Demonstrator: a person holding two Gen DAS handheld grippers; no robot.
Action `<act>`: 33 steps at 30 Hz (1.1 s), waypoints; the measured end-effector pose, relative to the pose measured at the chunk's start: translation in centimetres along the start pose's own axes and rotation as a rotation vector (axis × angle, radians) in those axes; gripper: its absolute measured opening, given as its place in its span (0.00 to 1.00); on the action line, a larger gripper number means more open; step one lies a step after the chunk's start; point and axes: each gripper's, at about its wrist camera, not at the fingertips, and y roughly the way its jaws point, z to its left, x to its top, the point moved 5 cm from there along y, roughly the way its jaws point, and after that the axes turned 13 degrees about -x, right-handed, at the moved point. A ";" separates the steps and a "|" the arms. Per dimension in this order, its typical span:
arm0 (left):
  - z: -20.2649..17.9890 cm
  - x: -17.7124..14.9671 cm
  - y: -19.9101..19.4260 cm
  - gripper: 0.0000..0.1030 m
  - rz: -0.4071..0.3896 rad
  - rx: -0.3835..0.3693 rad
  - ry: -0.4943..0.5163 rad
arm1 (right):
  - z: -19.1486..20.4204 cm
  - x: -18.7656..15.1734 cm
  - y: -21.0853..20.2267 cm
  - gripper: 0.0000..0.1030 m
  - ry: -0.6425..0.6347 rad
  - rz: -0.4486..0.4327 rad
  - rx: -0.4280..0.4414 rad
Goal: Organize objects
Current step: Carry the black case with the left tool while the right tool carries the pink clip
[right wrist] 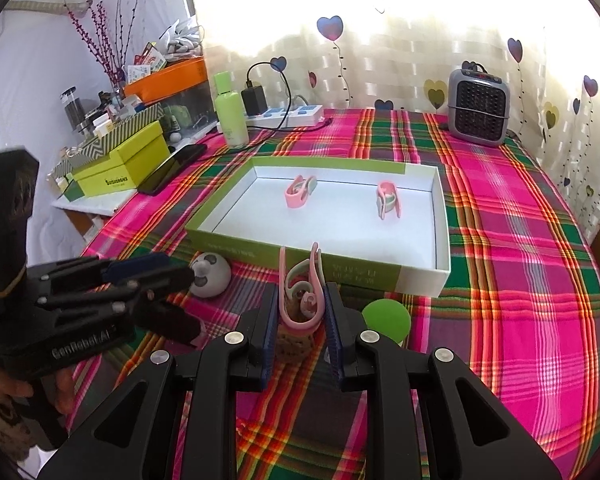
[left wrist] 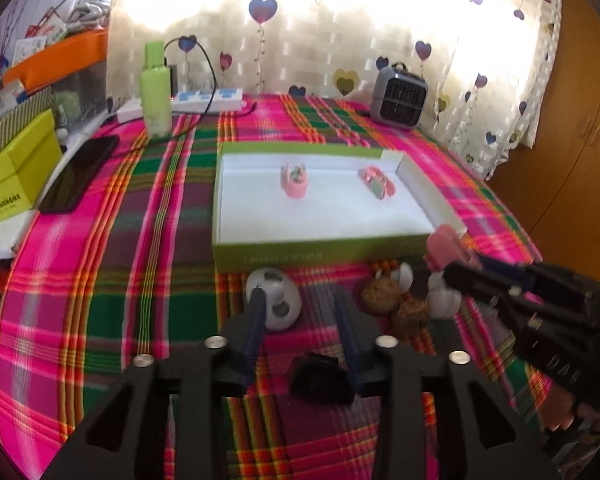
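Tray (right wrist: 420, 276) sits mid-surface (right wrist: 520, 280), two clips inside: one (right wrist: 300, 192) left, one (right wrist: 388, 200) right. Heater (right wrist: 478, 108) behind tray at right; bottle (right wrist: 230, 112) and power strip (right wrist: 288, 116) behind at left. Phone (right wrist: 172, 168) left of tray.

White lettering reading "GenRobot.AI" was seen on the black body of the left tool (right wrist: 180, 280). Print on the lime-green cardboard box (right wrist: 120, 168) was too blurred to be read.
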 end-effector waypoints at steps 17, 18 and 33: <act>1.4 -3.8 -0.2 0.45 0.072 -0.031 -0.048 | 0.1 -0.6 -0.2 0.22 -0.003 0.003 0.013; 1.4 -4.1 -0.6 0.46 0.077 -0.040 -0.041 | 0.1 -0.7 -0.3 0.22 -0.003 0.003 0.013; 1.3 -7.1 -1.9 0.49 0.113 -0.045 0.030 | 0.6 -1.5 -1.2 0.22 -0.011 0.001 0.007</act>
